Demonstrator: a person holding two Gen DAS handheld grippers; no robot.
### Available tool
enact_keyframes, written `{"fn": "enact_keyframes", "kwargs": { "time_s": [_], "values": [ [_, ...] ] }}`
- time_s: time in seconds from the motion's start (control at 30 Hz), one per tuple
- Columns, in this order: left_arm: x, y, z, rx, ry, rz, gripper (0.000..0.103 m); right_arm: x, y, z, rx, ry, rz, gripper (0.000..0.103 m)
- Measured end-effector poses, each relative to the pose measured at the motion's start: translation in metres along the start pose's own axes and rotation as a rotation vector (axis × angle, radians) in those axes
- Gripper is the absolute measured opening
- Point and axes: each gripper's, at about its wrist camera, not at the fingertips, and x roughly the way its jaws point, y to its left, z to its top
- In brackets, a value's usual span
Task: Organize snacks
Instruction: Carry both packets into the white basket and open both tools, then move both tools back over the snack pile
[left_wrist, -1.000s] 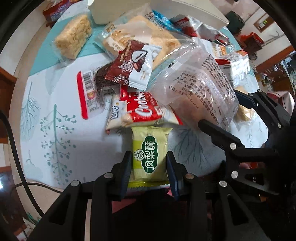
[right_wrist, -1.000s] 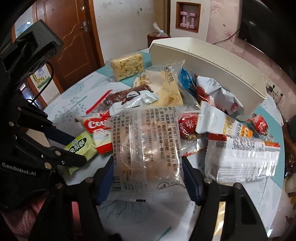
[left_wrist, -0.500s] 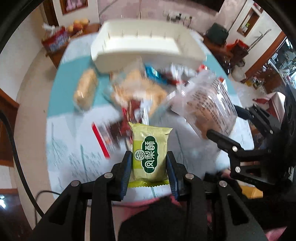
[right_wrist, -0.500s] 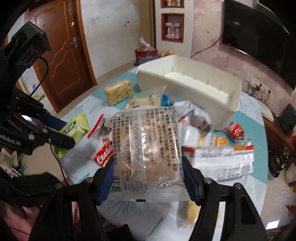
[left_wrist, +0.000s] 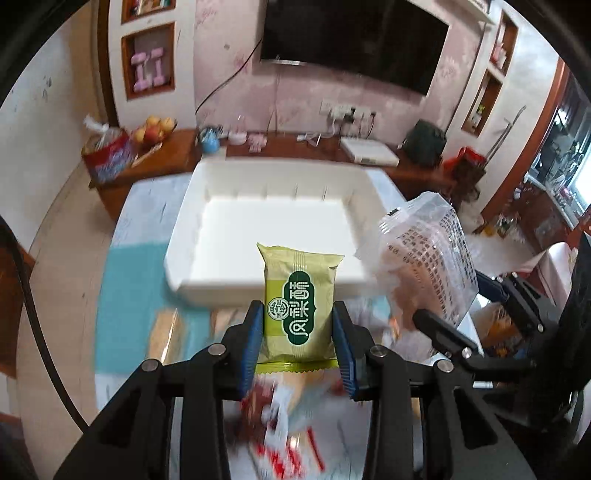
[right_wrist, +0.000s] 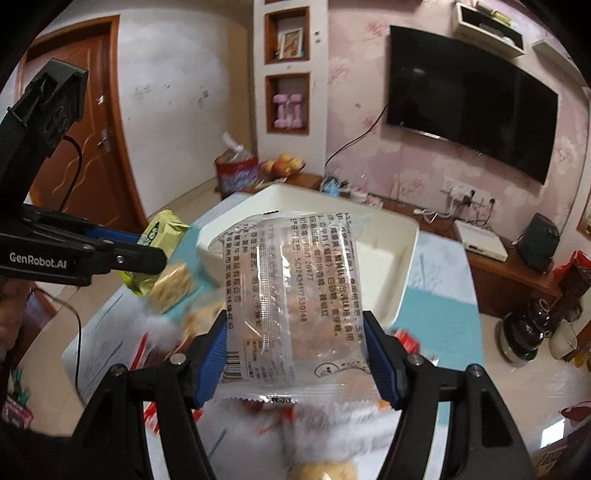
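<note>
- Pink floral wallpaper, a dark television (left_wrist: 354, 37) and a wooden sideboard (left_wrist: 295, 151) fill the background of the left wrist view; nearer stands a table with a pale and teal cloth (left_wrist: 133, 280).
- On that table sits a white bin (left_wrist: 273, 221), its visible floor bare, with blurred snack wrappers (left_wrist: 288, 443) scattered on the near side.
- Left gripper (left_wrist: 298, 332) is clamped on a green packet (left_wrist: 299, 302), blue pads pressing both its sides, held in the air in front of the bin's near wall.
- At the right edge, the other gripper carries a clear wrapped pastry (left_wrist: 428, 266).
- From the right wrist view, a wooden door (right_wrist: 74, 147) stands at left and the television (right_wrist: 472, 96) at right.
- Right gripper (right_wrist: 295, 354) is closed on the clear wrapped pastry (right_wrist: 291, 306), which is upright before the white bin (right_wrist: 391, 258).
- Left gripper (right_wrist: 147, 254) shows at left, gripping the green packet (right_wrist: 162, 229) above the table's edge.
</note>
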Motion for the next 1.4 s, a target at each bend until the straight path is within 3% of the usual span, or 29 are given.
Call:
{"fn": "enact_keyframes", "kwargs": {
  "time_s": [0.33,0.6,0.67,0.7,0.73,0.77,0.9,1.13,1.4],
  "values": [
    [0.074,0.012,0.051,-0.014,-0.106,-0.043,0.035,0.057,-0.026,0.024,0.001,-0.082,-0.075,0.068],
    [0.123,0.045,0.061,-0.126,-0.075,-0.001,0.036,0.092,-0.036,0.025,0.009,-0.103,-0.066,0.071],
    [0.128,0.049,0.062,-0.140,-0.071,0.019,0.046,0.096,-0.035,0.024,0.002,-0.104,-0.072,0.072],
    [0.128,0.051,0.061,-0.148,-0.076,0.026,0.053,0.097,-0.034,0.023,-0.003,-0.107,-0.077,0.073],
    [0.127,0.052,0.061,-0.153,-0.084,0.028,0.067,0.097,-0.035,0.023,-0.008,-0.116,-0.082,0.073],
    [0.125,0.053,0.061,-0.154,-0.094,0.030,0.072,0.095,-0.033,0.023,-0.016,-0.140,-0.094,0.073],
    [0.108,0.050,0.058,-0.123,-0.113,0.043,0.072,0.083,-0.031,0.026,-0.008,-0.165,-0.099,0.082],
    [0.065,0.042,0.042,-0.102,-0.114,0.080,0.072,0.058,-0.030,0.029,0.006,-0.139,-0.127,0.082],
    [0.003,0.041,0.001,-0.097,-0.108,0.115,0.072,0.003,-0.025,0.020,0.088,-0.148,-0.161,0.082]
  ]
}}
